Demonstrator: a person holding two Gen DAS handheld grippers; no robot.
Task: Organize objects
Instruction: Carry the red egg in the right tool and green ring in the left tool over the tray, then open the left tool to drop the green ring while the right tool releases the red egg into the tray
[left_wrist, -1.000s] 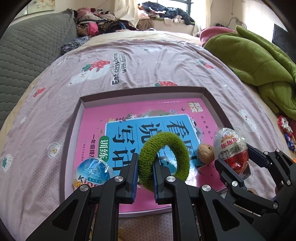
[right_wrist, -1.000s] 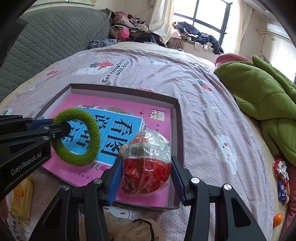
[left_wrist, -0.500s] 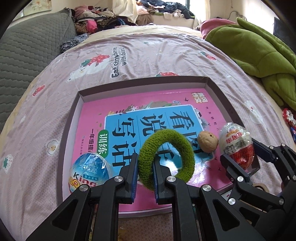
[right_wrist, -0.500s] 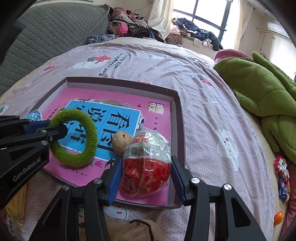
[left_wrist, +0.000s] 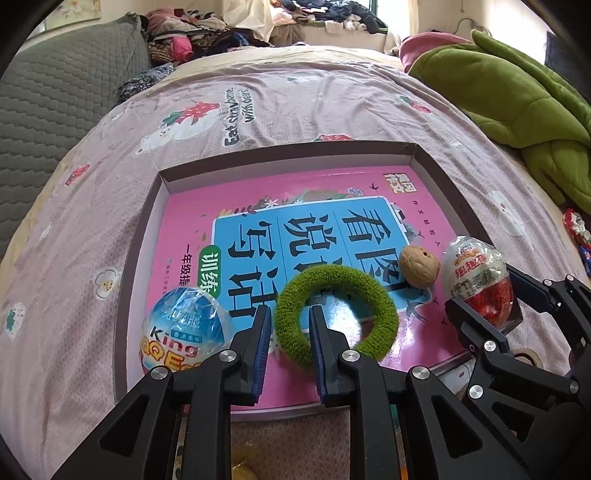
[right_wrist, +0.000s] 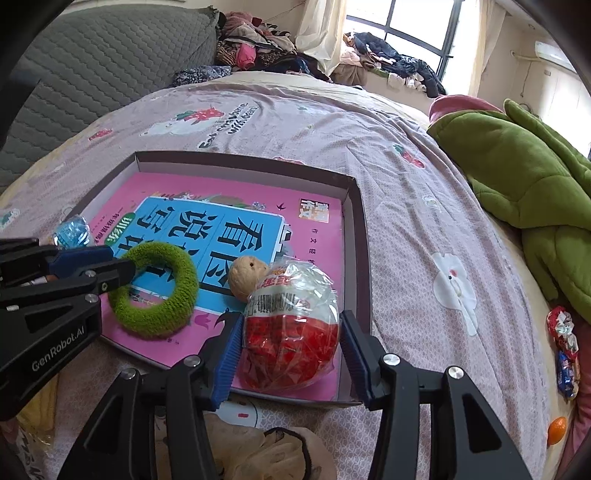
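Both grippers had dropped closer to the shallow cardboard tray (left_wrist: 428, 162) since the earlier frames. One fuzzy green ring (left_wrist: 334, 317) hung at the tray's near edge, its rim pinched between the closed jaws of the left gripper (left_wrist: 290, 343). One red-and-white wrapped toy egg (right_wrist: 291, 328) sat clamped in the right gripper (right_wrist: 291, 360) over the tray's near right corner. One brown walnut (left_wrist: 419, 266) lay just beside that egg on the pink-and-blue workbook (left_wrist: 295, 229) lining the tray, and one blue wrapped toy egg (left_wrist: 184, 334) rested at the near left corner. Under the tray spread a mauve printed bedsheet (right_wrist: 332, 125), with a green quilt (right_wrist: 524, 173) to the right and piled clothes by the window.
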